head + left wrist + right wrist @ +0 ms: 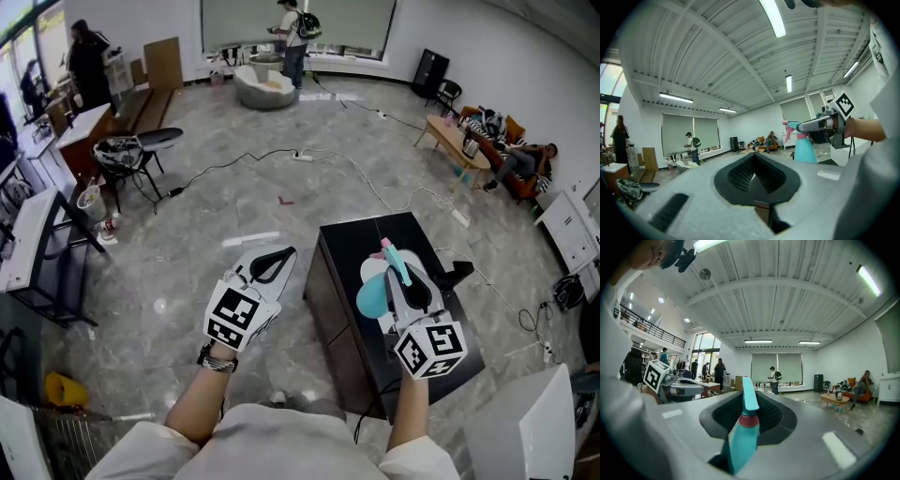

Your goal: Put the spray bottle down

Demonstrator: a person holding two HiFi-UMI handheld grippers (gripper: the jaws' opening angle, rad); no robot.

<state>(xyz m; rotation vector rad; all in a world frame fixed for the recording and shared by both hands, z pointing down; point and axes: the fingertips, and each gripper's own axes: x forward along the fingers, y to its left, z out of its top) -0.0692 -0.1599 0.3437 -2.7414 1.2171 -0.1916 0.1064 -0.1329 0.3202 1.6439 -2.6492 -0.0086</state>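
A teal spray bottle with a pink trigger hangs over the black table, held by its neck in my right gripper, which is shut on it. In the right gripper view the bottle stands between the ribbed pads, its teal nozzle pointing away. The left gripper view shows the same bottle off to the right, upright. My left gripper hovers over the floor left of the table, level, its fingertips touching and nothing between them.
A white patch lies on the black table under the bottle. Cables run across the grey floor. A white table stands at the near right, desks and a chair at the left, a wooden coffee table and people farther off.
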